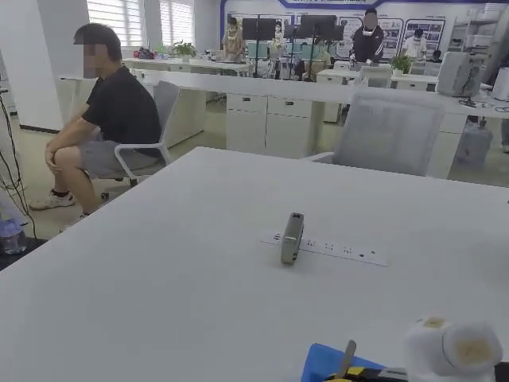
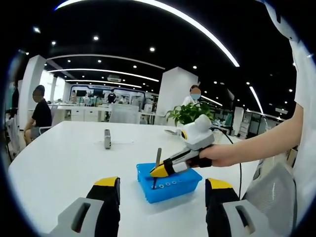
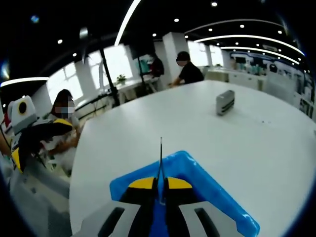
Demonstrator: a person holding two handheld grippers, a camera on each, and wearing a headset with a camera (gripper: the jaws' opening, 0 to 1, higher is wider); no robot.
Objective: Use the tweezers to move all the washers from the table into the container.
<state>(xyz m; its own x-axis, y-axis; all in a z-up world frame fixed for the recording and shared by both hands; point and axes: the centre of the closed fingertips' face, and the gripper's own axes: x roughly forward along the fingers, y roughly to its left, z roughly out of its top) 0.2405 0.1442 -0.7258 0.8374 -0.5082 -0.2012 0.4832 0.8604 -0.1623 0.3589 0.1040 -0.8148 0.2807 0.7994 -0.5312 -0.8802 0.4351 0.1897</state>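
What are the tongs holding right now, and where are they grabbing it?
The right tongs pinch the tweezers around their middle, tip down over the blue container. The left tongs are open, holding nothing.

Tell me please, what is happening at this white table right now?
A person works at the white table with a hand-held gripper in each hand. The right gripper is shut on thin metal tweezers, which it holds over the shallow blue plastic container. A few small ring-shaped metal washers lie inside the container. The left gripper has its jaws wide open, holds nothing, and faces the container.
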